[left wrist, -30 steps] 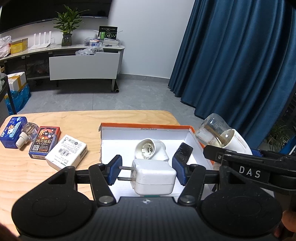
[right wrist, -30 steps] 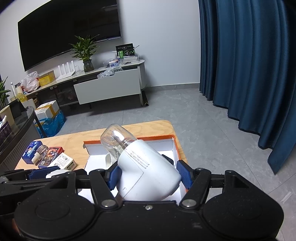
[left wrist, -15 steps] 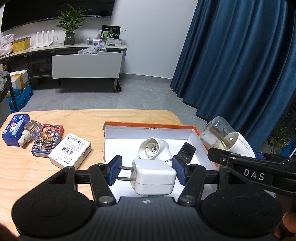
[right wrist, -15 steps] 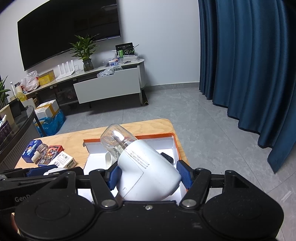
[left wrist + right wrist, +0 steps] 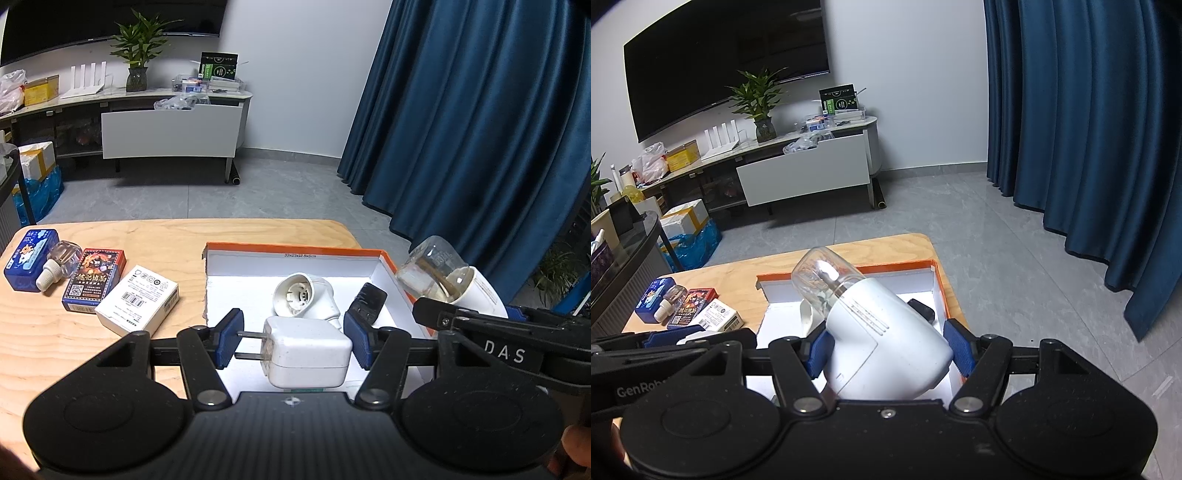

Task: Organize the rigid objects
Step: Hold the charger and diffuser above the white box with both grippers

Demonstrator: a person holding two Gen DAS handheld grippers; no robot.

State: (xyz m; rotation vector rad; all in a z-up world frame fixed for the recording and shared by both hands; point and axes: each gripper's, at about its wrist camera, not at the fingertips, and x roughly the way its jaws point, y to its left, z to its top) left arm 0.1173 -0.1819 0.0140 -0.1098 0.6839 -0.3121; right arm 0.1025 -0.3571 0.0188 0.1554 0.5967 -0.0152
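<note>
My left gripper (image 5: 293,341) is shut on a white plug adapter (image 5: 308,350), its two prongs pointing at the left pad, held above the near end of the white box with an orange rim (image 5: 295,248). My right gripper (image 5: 888,350) is shut on a white device with a clear glass bottle (image 5: 882,336), bottle end pointing up and away; it also shows at the right of the left wrist view as the device (image 5: 447,280). Inside the box lie a white lamp socket (image 5: 304,297) and a small black object (image 5: 367,302).
On the wooden table (image 5: 92,339) left of the box sit a white carton (image 5: 138,299), a dark card box (image 5: 94,280), a blue box (image 5: 27,258) and a small clear bottle (image 5: 59,258). Blue curtains (image 5: 480,129) hang at right; a TV console (image 5: 147,122) stands beyond.
The views shift only slightly; both grippers keep their holds and the objects on the table stay where they were.
</note>
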